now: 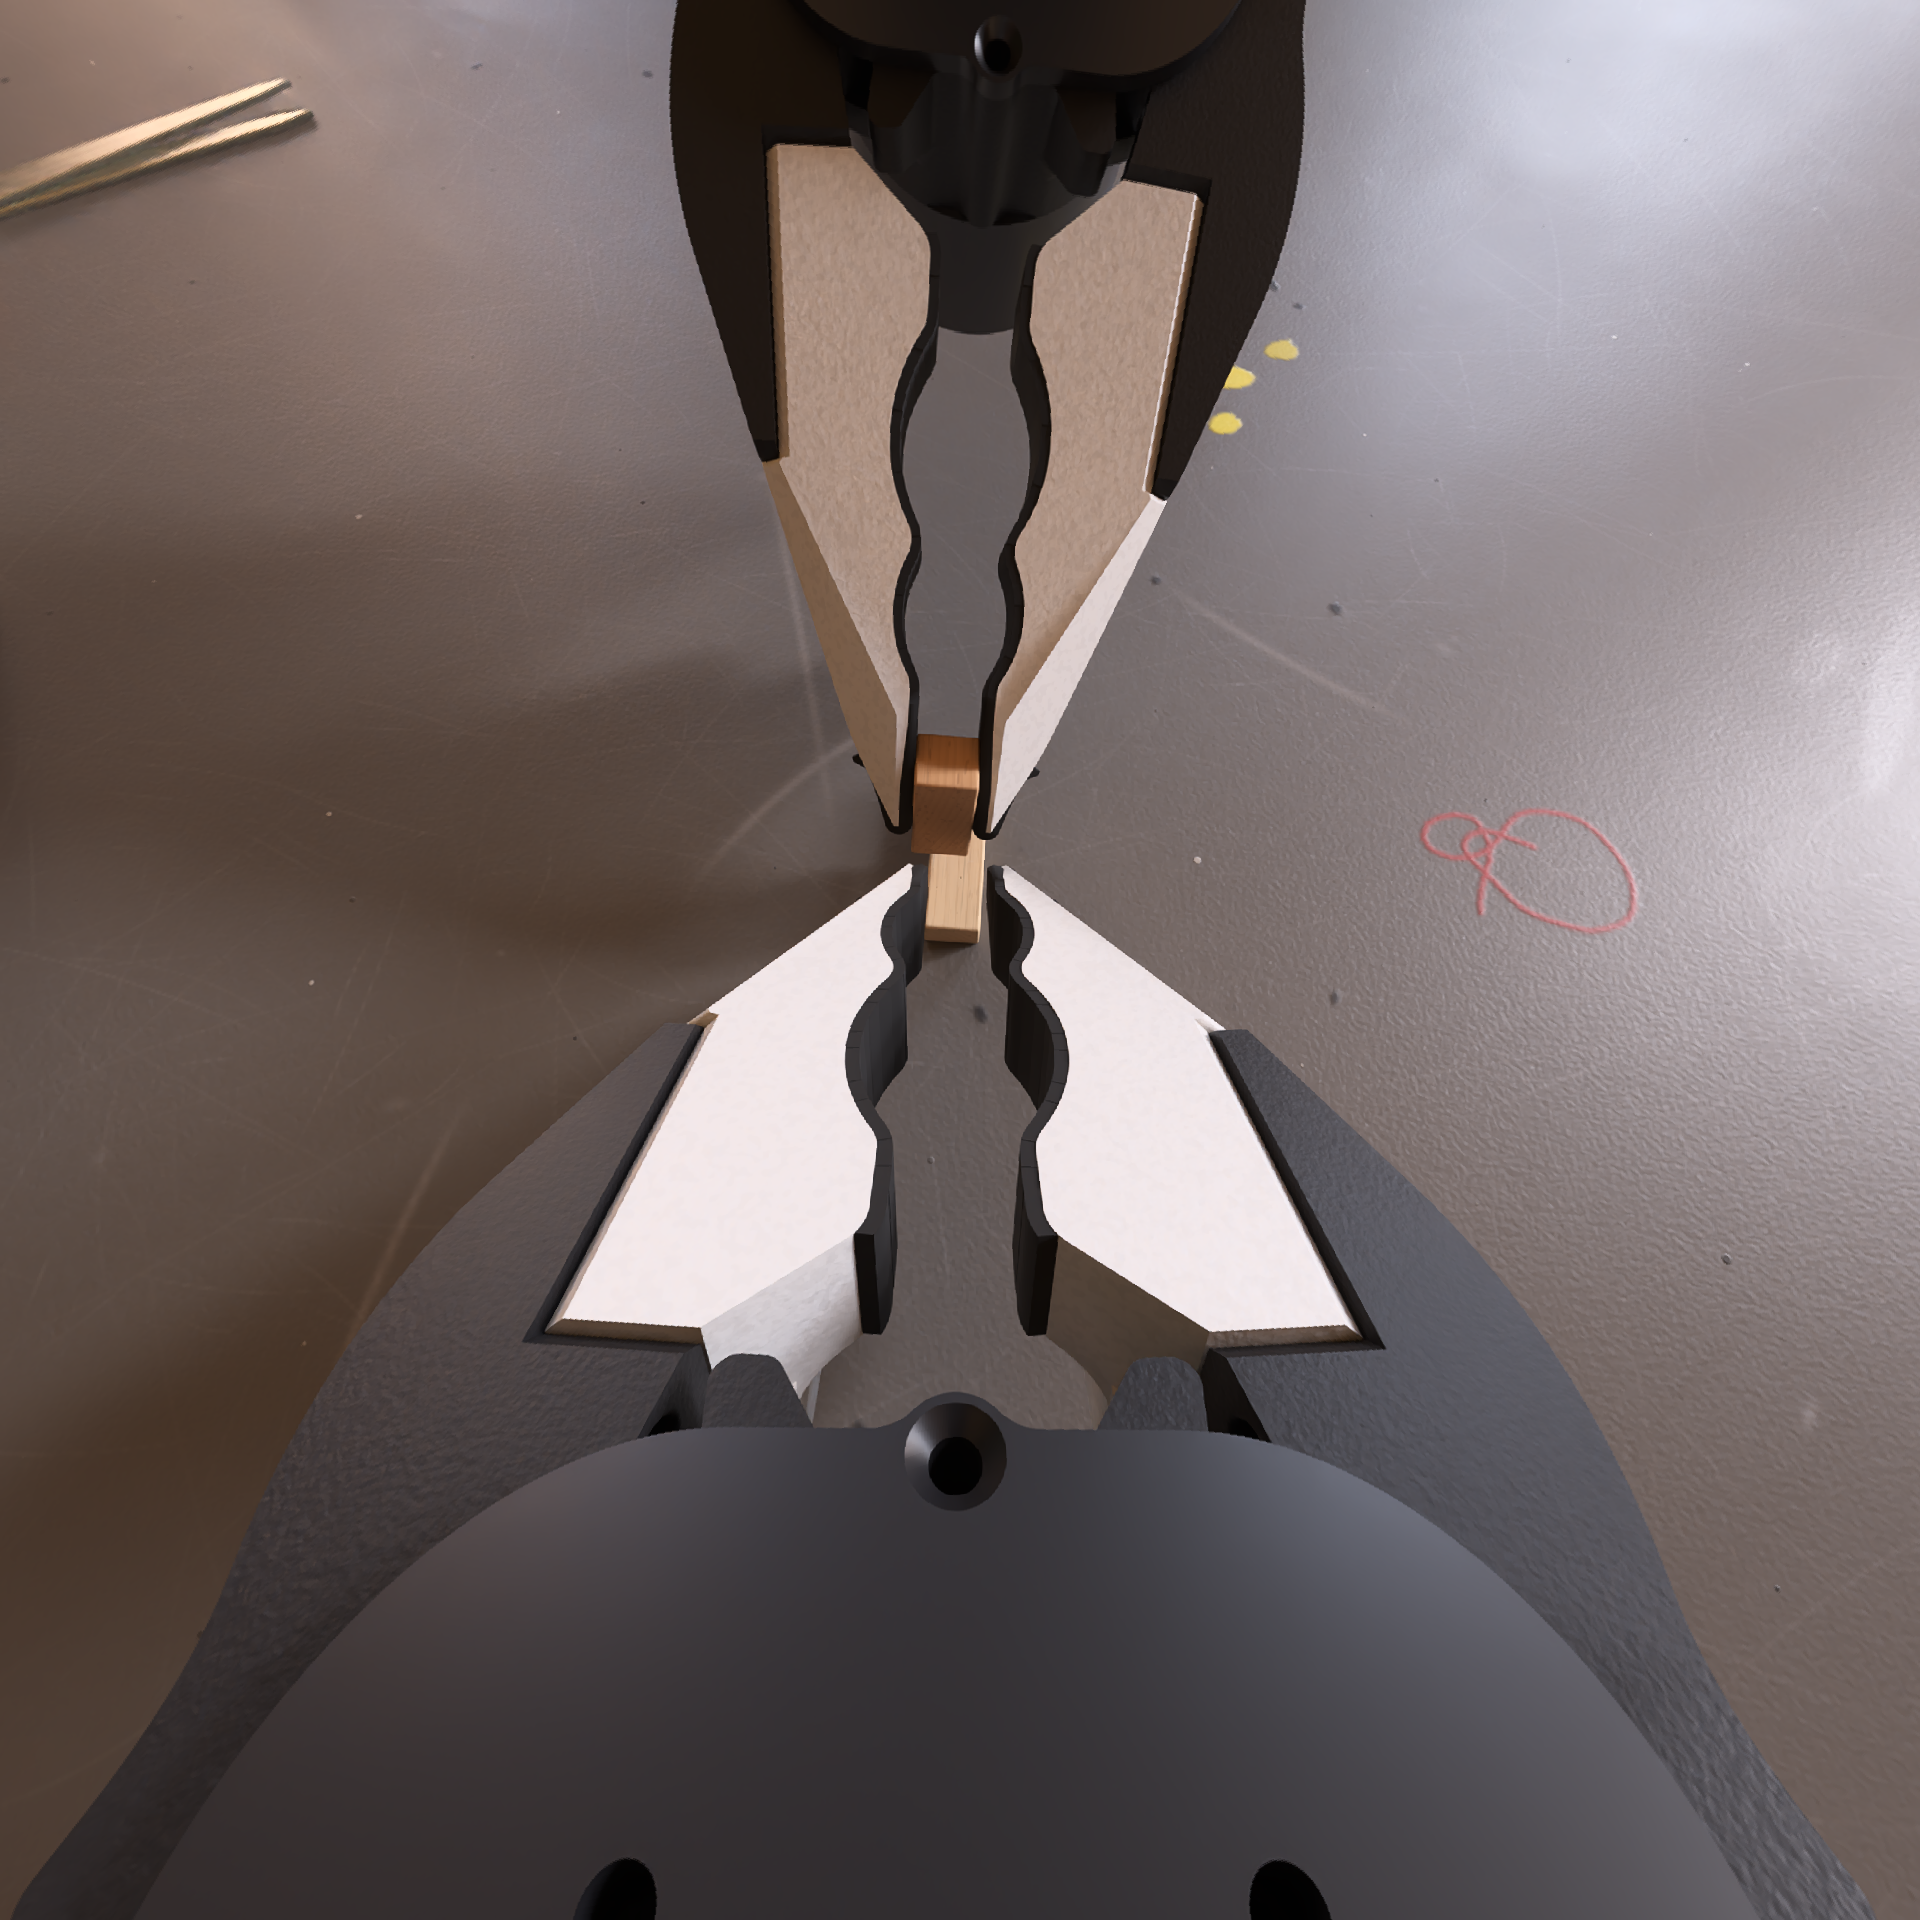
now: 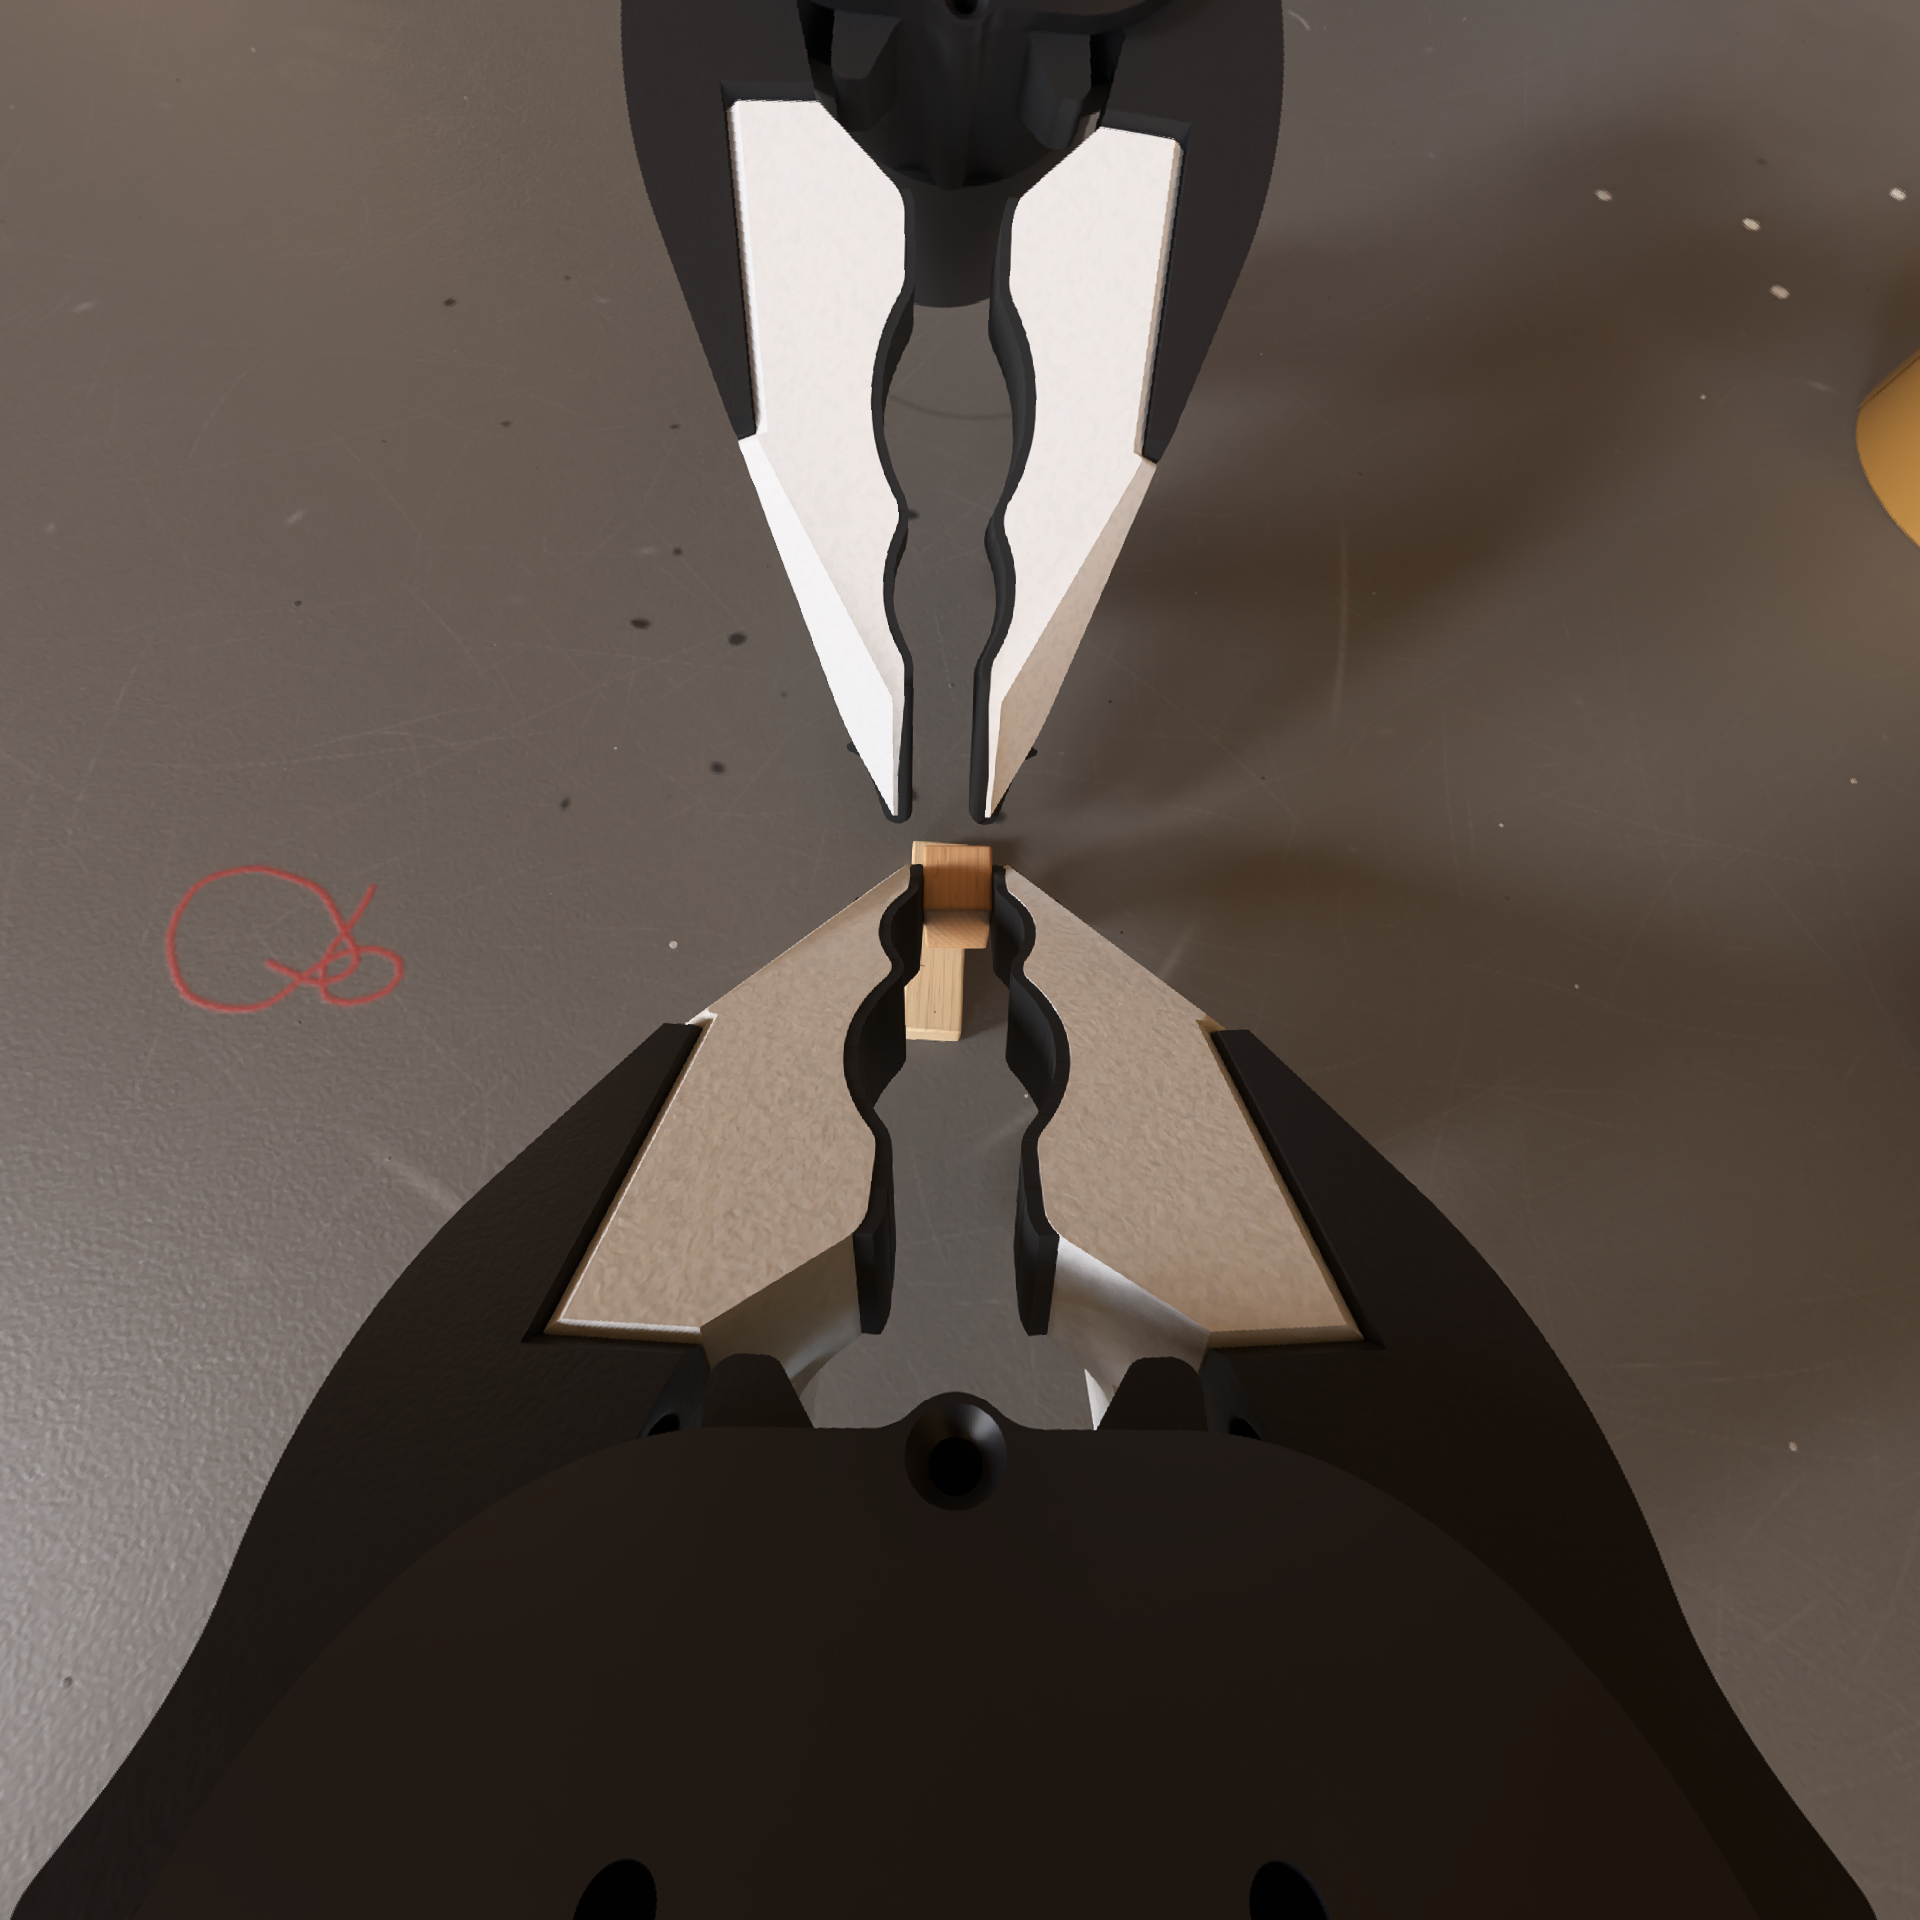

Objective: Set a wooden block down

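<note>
My right gripper (image 2: 956, 873) is shut on a darker wooden block (image 2: 956, 878), held at its fingertips just above the table. The block also shows in the left wrist view (image 1: 945, 795), between the right gripper's (image 1: 945, 826) tips. A paler wooden block (image 2: 935, 992) lies flat on the table right under it (image 1: 954, 899); I cannot tell if the two touch. My left gripper (image 1: 956, 878) faces the right one tip to tip, slightly open and empty, with the pale block's end showing between its tips. From the right wrist view the left gripper (image 2: 940, 816) has nothing in its gap.
The dark grey table (image 1: 416, 727) carries a red scribble (image 1: 1527, 868), also in the right wrist view (image 2: 281, 940). Two thin brass sticks (image 1: 156, 140) lie far left, yellow dots (image 1: 1247, 379) beside the right gripper. A tan object (image 2: 1891, 457) sits at the right edge.
</note>
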Robot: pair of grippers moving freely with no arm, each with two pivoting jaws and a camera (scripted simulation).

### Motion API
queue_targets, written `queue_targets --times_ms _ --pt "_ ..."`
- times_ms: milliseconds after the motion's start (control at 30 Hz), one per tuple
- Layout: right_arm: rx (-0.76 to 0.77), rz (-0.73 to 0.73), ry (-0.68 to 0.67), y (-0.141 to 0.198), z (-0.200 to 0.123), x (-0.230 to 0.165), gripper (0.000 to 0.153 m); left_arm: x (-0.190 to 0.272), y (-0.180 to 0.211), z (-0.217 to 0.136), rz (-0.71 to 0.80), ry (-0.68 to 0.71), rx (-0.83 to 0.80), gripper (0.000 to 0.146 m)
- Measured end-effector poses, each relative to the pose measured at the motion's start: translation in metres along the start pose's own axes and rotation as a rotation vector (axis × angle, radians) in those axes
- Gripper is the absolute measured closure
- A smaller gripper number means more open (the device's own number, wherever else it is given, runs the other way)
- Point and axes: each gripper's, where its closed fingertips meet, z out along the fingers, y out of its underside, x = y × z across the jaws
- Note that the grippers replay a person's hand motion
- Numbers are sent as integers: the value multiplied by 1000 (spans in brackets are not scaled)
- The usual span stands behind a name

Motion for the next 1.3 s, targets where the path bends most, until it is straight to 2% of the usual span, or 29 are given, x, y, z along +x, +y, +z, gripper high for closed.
queue_targets --times_ms 267,333,400,533,633,733,867,1067,1300 --pt "-43 -32 14 4 3 -1 141 -1 5 3 -23 31 -25 139" --pt "-32 -101 37 3 3 -1 141 -1 4 3 47 2 -34 140" --pt "-44 -97 25 3 4 -1 141 0 4 3 82 -24 -36 140" --pt "-32 -77 -4 2 4 -1 141 1 5 2 22 18 3 140" --pt "20 -70 -24 1 2 -3 141 1 3 -1 22 22 14 146" --pt "76 -81 4 -5 -8 1 141 -1 -7 -11 -1 21 95 146" --pt "158 1 -35 -12 -17 3 141 -4 -14 -21 -24 15 156 140" --pt "84 -28 -55 -2 -4 -3 141 5 -4 -8 3 35 71 136" --pt "96 5 -74 -3 0 -3 141 4 3 3 30 -5 11 137"
